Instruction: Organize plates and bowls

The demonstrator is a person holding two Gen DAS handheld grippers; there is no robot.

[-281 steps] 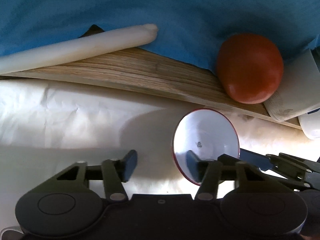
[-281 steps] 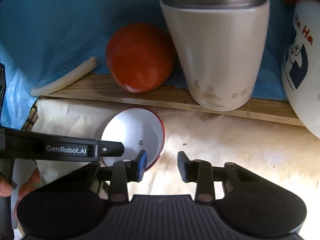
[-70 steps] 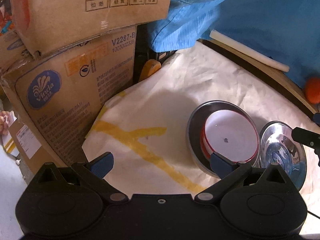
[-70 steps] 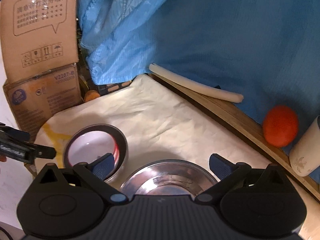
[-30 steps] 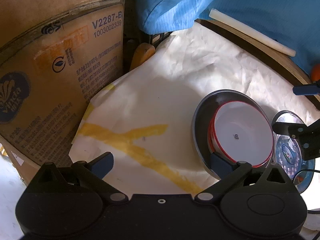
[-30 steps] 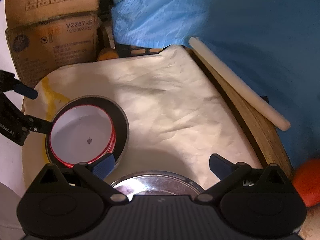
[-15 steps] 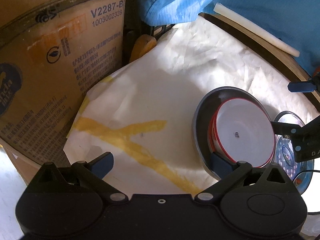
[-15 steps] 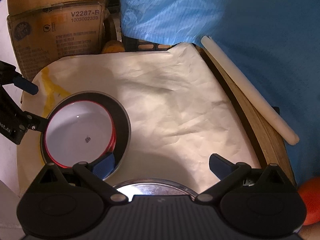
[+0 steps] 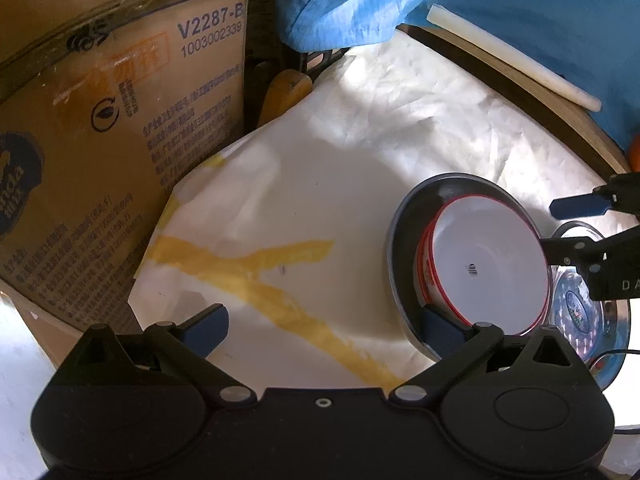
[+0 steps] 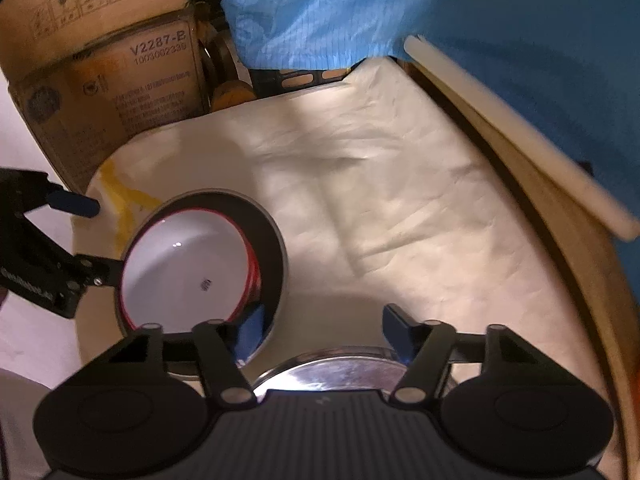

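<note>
- Black left gripper (image 9: 322,326): jaws spread wide, nothing between the blue pads (image 9: 204,326); only the cream sheet (image 9: 320,184) lies in the gap.
- Its right-hand pad sits at the near rim of the steel bowl (image 9: 404,248); can't tell if touching.
- White red-rimmed bowl (image 9: 486,264) nests inside that steel bowl, tilted toward its far-right side.
- R gripper (image 10: 322,330): jaws closing, pads not pressing on anything; small shiny steel bowl (image 10: 340,368) sits just below/behind the gap, partly hidden by the gripper body.
- R gripper's left pad (image 10: 250,328) is right by the bigger steel bowl's rim.
- Yellow tape mark (image 9: 256,276) on the sheet, ahead of the left gripper.
- Further out: cardboard box (image 9: 120,120) to the left, blue cloth (image 9: 520,4) at back, white rod (image 9: 512,60) on a wooden board (image 10: 552,220).
</note>
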